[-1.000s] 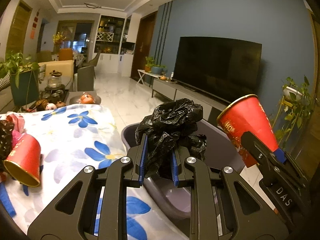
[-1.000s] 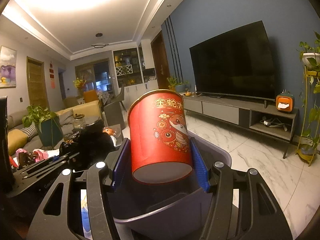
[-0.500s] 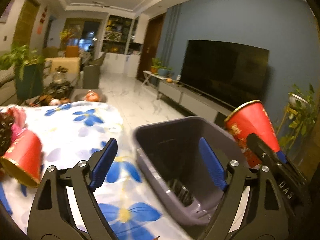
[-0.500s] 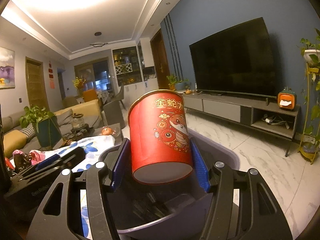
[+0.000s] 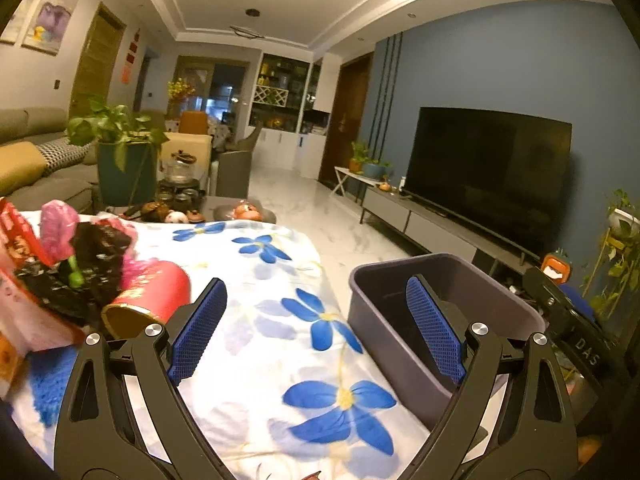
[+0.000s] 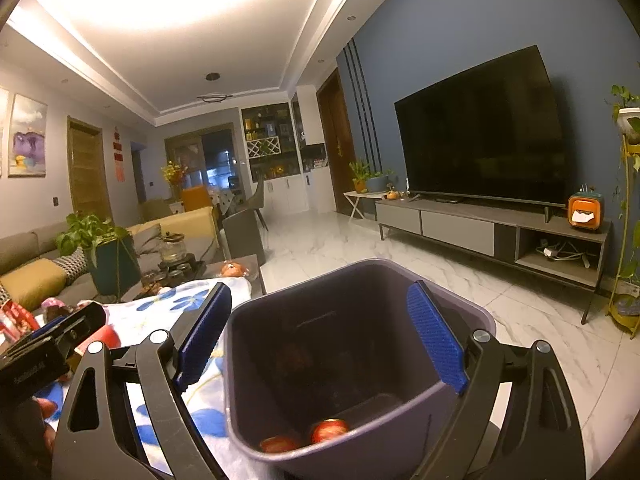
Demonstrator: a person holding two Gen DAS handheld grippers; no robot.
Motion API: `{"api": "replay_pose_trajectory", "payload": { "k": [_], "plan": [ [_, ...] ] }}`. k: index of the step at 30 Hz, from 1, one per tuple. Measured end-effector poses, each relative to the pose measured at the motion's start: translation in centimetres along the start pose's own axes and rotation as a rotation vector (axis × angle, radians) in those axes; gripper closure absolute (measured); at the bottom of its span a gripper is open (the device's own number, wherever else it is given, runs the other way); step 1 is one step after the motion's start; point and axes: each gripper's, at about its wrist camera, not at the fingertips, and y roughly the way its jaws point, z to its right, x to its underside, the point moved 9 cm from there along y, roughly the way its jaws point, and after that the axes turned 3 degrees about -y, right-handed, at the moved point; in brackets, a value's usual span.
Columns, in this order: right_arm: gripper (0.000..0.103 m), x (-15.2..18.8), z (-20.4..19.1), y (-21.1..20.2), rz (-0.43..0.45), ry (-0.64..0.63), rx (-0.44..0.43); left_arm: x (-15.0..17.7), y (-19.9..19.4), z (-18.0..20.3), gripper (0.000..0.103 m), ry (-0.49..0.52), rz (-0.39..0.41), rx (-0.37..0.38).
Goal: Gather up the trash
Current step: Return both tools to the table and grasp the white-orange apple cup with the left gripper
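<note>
Trash remaining on the flowered tablecloth (image 5: pixel 256 344) is heaped at the left of the left wrist view: a red paper cup (image 5: pixel 150 298) lying on its side, gold-rimmed mouth toward the camera, its long axis running roughly away from the lens, with black crumpled plastic (image 5: pixel 80 268) and pink wrappers (image 5: pixel 60 224) resting against and behind it. This heap lies left of and just beyond the left gripper (image 5: pixel 316 332), whose left finger pad is near the cup but not touching it. The left gripper is spread wide and holds nothing. The right gripper (image 6: pixel 320 344) is likewise spread wide and empty, poised over the grey bin (image 6: pixel 360 280), which stands off the table's right edge; red items (image 6: pixel 330 430) show at the bin's bottom. In judgement, the left hand is the nearer to the heap, and the cup's sideways lie calls for a grip across its body, jaws swung leftward.
</note>
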Motion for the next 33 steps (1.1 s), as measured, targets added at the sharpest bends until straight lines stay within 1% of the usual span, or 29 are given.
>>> {"api": "replay_pose_trajectory", "payload": {
  "k": [2,5,10,14,21,28,33],
  "plan": [
    [0.016,0.1,-0.3,-0.7,-0.003,-0.009,0.004,0.1,-0.9,-0.4,0.013,-0.008,-0.003,-0.001],
    [0.016,0.4,-0.7,-1.8,-0.009,-0.022,-0.001,0.3,-2.1,-1.3,0.013,-0.016,-0.003,-0.026],
    [0.016,0.8,-1.9,-3.6,-0.009,-0.030,-0.015,0.6,-4.4,-3.3,0.013,-0.013,0.006,-0.086],
    [0.016,1.3,-3.0,-4.7,-0.007,-0.025,-0.034,1.0,-6.6,-5.6,0.013,-0.012,0.020,-0.145],
    [0.016,2.4,-6.4,-5.8,-0.038,-0.013,-0.100,1.6,-10.0,-10.7,0.013,-0.018,0.035,-0.254],
    [0.016,3.7,-10.8,-6.4,-0.060,-0.041,-0.144,2.1,-13.1,-15.9,0.013,-0.034,0.049,-0.356],
    [0.016,4.1,-13.5,-6.7,-0.061,-0.047,-0.177,2.1,-15.0,-18.5,0.013,-0.047,0.060,-0.389]
  ]
}}
